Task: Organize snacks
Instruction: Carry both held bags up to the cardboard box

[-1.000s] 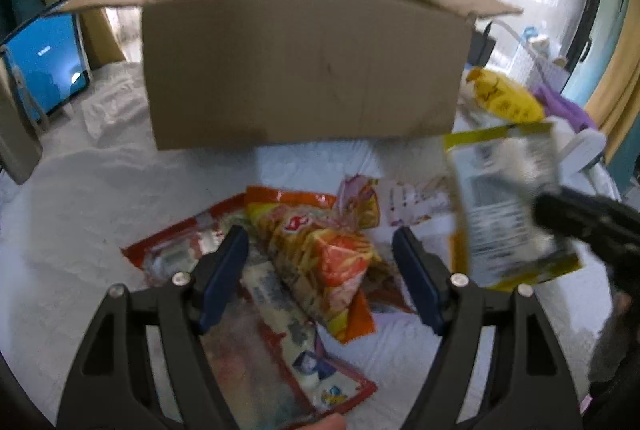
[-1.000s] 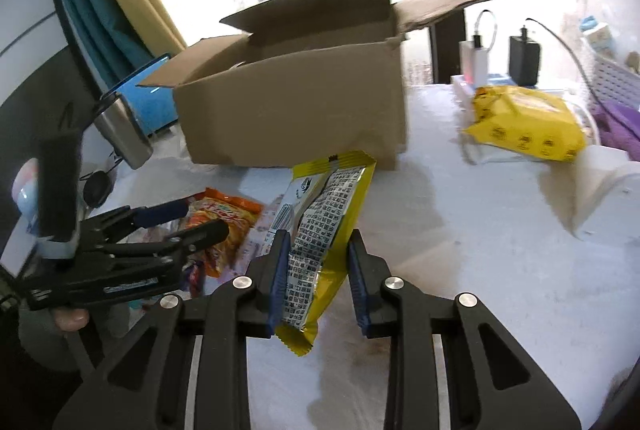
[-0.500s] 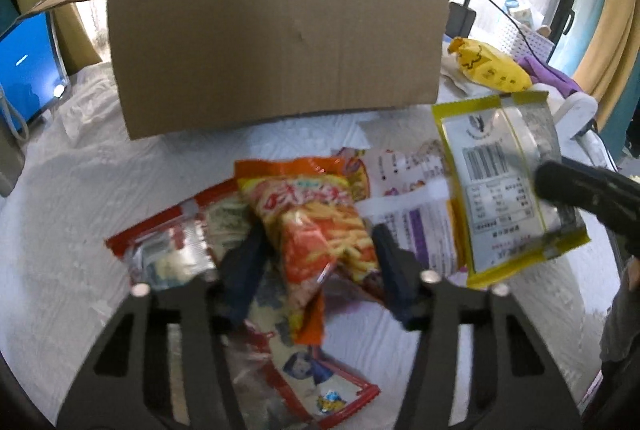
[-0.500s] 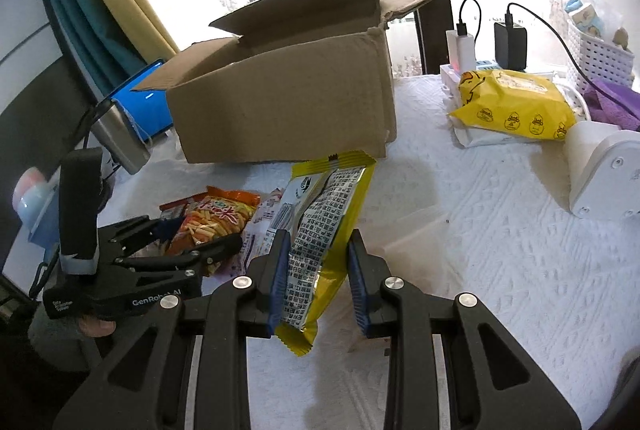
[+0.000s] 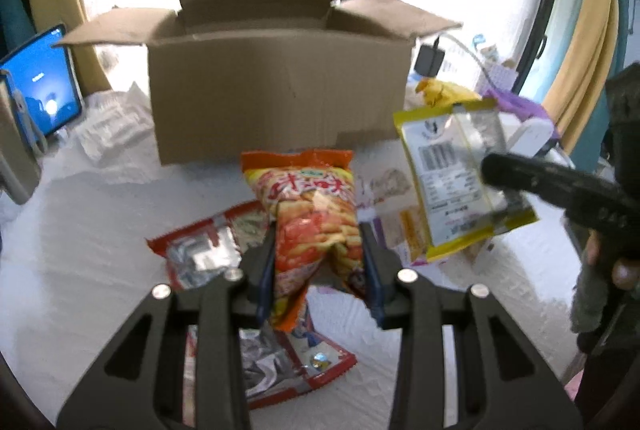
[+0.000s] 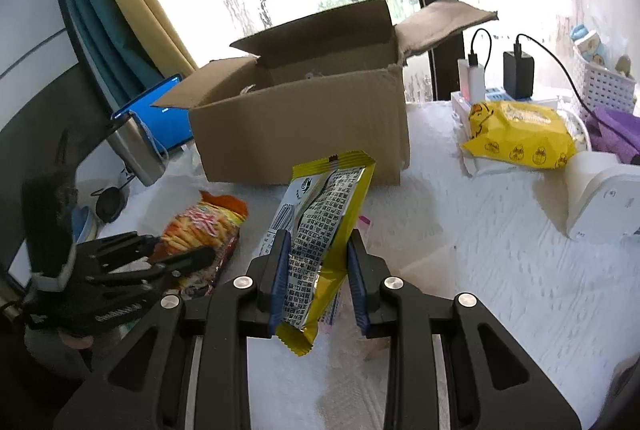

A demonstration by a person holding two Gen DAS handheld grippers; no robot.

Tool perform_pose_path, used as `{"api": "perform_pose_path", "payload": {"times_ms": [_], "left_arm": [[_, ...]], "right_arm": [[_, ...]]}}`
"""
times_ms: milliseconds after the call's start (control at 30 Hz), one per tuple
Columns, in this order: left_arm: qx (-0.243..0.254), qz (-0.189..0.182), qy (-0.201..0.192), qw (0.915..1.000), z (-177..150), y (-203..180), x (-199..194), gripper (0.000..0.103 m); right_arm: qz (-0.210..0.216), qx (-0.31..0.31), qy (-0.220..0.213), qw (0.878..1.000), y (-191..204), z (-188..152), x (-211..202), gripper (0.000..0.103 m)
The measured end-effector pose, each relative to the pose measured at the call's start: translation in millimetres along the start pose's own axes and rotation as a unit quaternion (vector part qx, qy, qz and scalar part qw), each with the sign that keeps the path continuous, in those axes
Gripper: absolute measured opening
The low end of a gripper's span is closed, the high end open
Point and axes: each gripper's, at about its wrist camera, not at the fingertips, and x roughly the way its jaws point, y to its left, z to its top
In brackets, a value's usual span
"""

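Left wrist view: the left gripper (image 5: 318,266) has its fingers (image 5: 266,270) closed on an orange chip bag (image 5: 308,213), which stands up between them, its lower end seemingly just clear of the red packets (image 5: 200,250) lying on the white-covered counter (image 5: 80,230). Judged from this, the step in hand is carrying picked snacks to the cardboard box (image 5: 276,93), which sits toward the far edge of the counter with its flaps spread open. The next move likely calls for raising the bag above the near wall of the box and releasing it over the opening. To the right, the yellow packet (image 5: 456,169) hangs in the other gripper, close beside the chip bag; the two could brush if both go in together.

Right wrist view: the right gripper (image 6: 318,278) has its fingers (image 6: 280,270) clamped on the yellow packet (image 6: 324,230), held off the counter (image 6: 480,270). The box (image 6: 304,125) lies ahead, its open top visible and largely unfilled. The side flap (image 6: 444,21) sticks up and out on the right; the approach over the near wall looks open. Clutter near the counter's right edge, a yellow wipes pack (image 6: 516,133) and a white device (image 6: 600,193), stands well apart from that path.
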Motion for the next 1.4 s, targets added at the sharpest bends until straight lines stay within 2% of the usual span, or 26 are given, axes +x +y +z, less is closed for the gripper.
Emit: {"api": "perform_pose_path", "payload": {"times_ms": [333, 733, 1000, 1400], "left_arm": [[0.000, -0.010, -0.052, 0.9986, 24, 12, -38, 0.038], [0.012, -0.010, -0.092, 0.9957, 56, 29, -51, 0.038], [0.014, -0.002, -0.111, 0.9937, 84, 50, -47, 0.038], [0.007, 0.007, -0.115, 0.9933, 125, 75, -19, 0.038]], "right_arm": [[0.003, -0.011, -0.016, 1.000, 11, 13, -5, 0.030], [0.007, -0.029, -0.033, 0.999, 27, 41, -1, 0.030], [0.010, -0.039, -0.042, 0.998, 38, 65, 10, 0.030], [0.008, -0.044, -0.054, 0.998, 48, 103, 33, 0.030]]}}
